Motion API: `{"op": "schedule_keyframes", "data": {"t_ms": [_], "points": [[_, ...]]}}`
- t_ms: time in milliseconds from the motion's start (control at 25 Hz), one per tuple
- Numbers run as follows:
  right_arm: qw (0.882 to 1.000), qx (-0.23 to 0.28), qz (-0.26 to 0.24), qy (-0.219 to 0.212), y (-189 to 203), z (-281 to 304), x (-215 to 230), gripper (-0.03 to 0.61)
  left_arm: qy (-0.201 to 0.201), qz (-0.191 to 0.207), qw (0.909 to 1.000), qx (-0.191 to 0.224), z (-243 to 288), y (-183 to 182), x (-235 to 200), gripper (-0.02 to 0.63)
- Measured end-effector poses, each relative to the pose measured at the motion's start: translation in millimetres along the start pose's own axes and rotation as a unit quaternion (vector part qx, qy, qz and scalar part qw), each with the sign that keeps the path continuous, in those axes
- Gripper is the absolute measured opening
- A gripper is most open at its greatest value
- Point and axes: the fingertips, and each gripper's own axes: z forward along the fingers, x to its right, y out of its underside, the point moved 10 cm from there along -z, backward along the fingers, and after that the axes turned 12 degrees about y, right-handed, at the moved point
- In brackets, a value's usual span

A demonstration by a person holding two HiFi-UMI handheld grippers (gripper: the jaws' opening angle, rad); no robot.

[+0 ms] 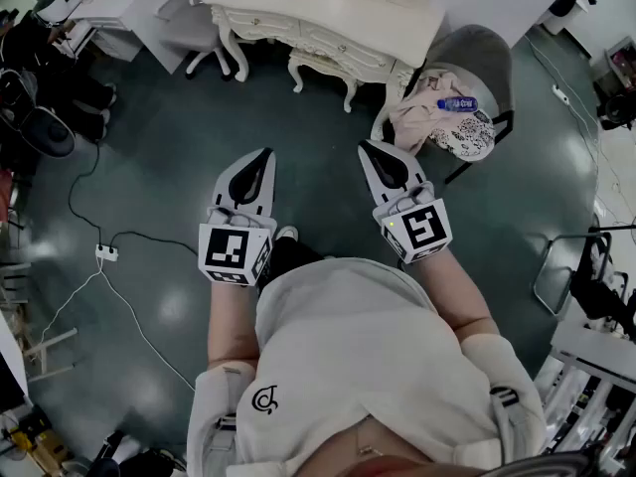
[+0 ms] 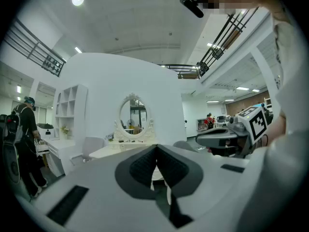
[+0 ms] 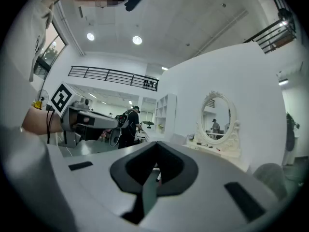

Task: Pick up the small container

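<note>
Now the white-and-black left gripper [image 1: 264, 155] and right gripper [image 1: 366, 147] sit mid-frame, pinched tight, holding nothing. I cannot tell where the small container is; tiny things sit on the white carved table [image 1: 328, 13] up top.

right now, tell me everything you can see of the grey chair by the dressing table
The grey chair has a rounded, padded-looking shell on thin dark legs. It stands upright on the dark floor at the right end of the white dressing table, close to its leg. Its seat is covered: a pinkish cloth, a white patterned cloth, and a blue-labelled bottle lying on its side on them.
</note>
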Motion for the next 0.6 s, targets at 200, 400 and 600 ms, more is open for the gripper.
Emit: {"op": "schedule_keyframes", "data": {"t_ms": [200, 400, 600], "points": [[1.0, -0.002, -0.004, -0.005, 2.0, 2.4, 0.8, 0.003, 0.002, 0.0, 1.0, 0.0, 5.5, -0.8, 1.0, 0.012], [1.0, -0.005, 0.0, -0.009, 3.9, 6.4, 0.0, 0.003, 0.005, 0.002, 1.0, -0.001, 8.1, -1.7, -0.5, 0.012], [1.0, -0.002, 0.006, -0.001, 4.3, 12.2, 1.0, 0.004, 0.005, -0.005, 1.0, 0.001, 10.0, -0.7, -7.1, 0.012]]}}
